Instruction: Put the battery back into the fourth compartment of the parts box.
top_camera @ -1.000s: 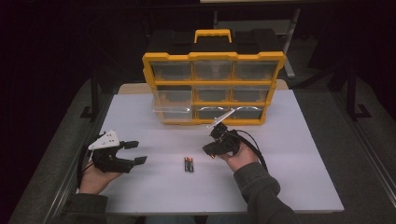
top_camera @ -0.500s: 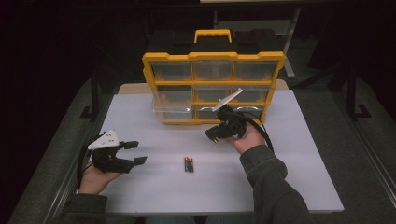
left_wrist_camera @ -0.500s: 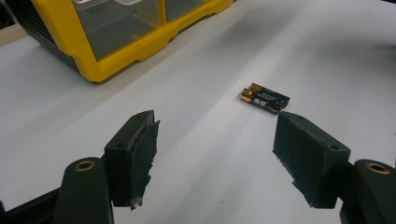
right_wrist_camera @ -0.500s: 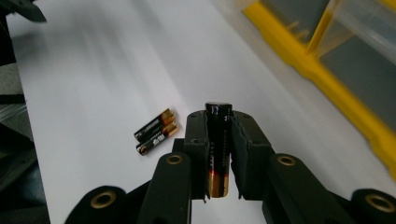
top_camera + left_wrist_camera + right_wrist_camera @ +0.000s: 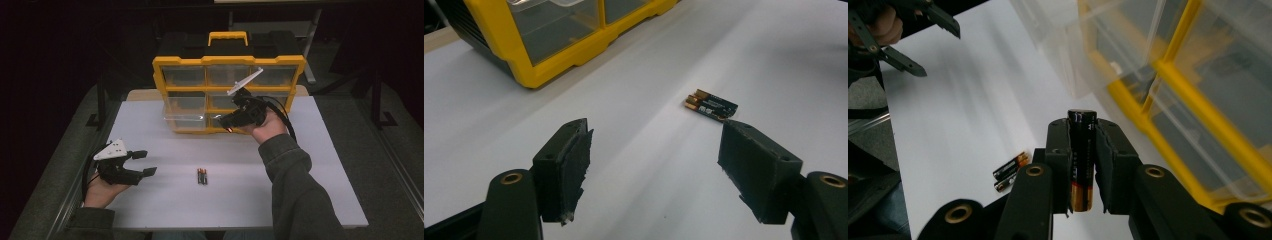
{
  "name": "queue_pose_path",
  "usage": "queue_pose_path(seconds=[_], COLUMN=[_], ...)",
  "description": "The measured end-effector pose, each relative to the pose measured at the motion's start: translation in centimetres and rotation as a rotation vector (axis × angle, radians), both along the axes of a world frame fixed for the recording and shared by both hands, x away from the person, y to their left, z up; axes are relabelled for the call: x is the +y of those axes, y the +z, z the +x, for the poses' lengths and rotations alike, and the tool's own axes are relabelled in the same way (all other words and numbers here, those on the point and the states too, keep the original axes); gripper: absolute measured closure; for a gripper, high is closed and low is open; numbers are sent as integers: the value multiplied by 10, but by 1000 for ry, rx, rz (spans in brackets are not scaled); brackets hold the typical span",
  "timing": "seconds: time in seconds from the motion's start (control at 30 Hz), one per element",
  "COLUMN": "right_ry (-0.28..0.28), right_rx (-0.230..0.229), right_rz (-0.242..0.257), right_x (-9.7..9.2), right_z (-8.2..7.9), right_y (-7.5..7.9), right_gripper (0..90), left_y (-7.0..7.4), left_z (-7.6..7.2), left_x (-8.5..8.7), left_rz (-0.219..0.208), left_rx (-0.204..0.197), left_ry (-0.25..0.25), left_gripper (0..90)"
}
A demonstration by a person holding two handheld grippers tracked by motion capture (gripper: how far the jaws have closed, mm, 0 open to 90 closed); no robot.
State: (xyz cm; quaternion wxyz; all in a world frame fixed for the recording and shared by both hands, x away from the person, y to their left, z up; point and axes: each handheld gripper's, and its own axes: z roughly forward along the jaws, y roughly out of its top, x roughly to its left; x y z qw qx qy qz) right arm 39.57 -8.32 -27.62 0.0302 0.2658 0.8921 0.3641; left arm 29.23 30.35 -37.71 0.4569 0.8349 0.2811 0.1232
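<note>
Holding one battery (image 5: pixel 1082 155) between its two jaws, the right gripper (image 5: pixel 231 119) is raised in front of the yellow organizer box (image 5: pixel 229 95), close to the lower drawers in the middle. In the right gripper view the battery stands along the jaws, with its black end pointing away from the hand and its copper-coloured end toward the hand, and the pads press on it from both sides. A clear drawer (image 5: pixel 187 121) at the bottom left of the box is pulled out a little toward the near side; the gripper is just to the right of it.

The left gripper (image 5: pixel 140 163) rests low at the near left of the white worktop (image 5: pixel 310 165), held by the person's left hand (image 5: pixel 102 190). Its jaws are released and stand wide apart, with nothing between them.

Two more batteries (image 5: pixel 202 176) lie side by side on the worktop, touching each other, near the middle and between the two hands. They are well apart from the box and a little to the right of the left gripper. In the left gripper view they lie just beyond the right jaw, with their copper ends toward the box.
</note>
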Motion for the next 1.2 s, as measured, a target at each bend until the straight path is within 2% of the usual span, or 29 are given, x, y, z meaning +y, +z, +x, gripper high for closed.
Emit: queue_pose_path(seconds=[0.07, 0.13, 0.2, 0.23, 0.43, 0.67, 0.9, 1.13, 1.2], right_ry=[2, 5, 8, 8, 21, 37, 58, 64, 62], right_rx=[-7, -18, -31, -33, -53, -63, -91, -82, -64], right_rz=[5, 8, 3, 4, -2, 3, -25, -31, -32], right_x=[1, 3, 5, 6, 17, 32, 51, 68, 72], right_z=[1, 3, 6, 7, 13, 22, 32, 41, 43], right_y=[4, 17, 24, 28, 48, 64, 73, 72, 70], right_gripper=[761, 761, 761, 761, 761, 761, 762, 761, 761], left_y=[0, 1, 1, 1, 0, 1, 2, 2, 2], left_z=[0, 1, 0, 1, 1, 0, 0, 0, 0], left_x=[1, 2, 2, 2, 1, 2, 3, 2, 2], left_rz=[1, 12, 8, 17, -11, -6, -14, -8, -10], left_rx=[0, -7, 0, -9, -6, -5, -11, -12, -12], left_ry=[1, -3, -2, -10, 0, 0, 0, -2, -3], left_gripper=[286, 286, 289, 291, 292, 292, 298, 296, 296])
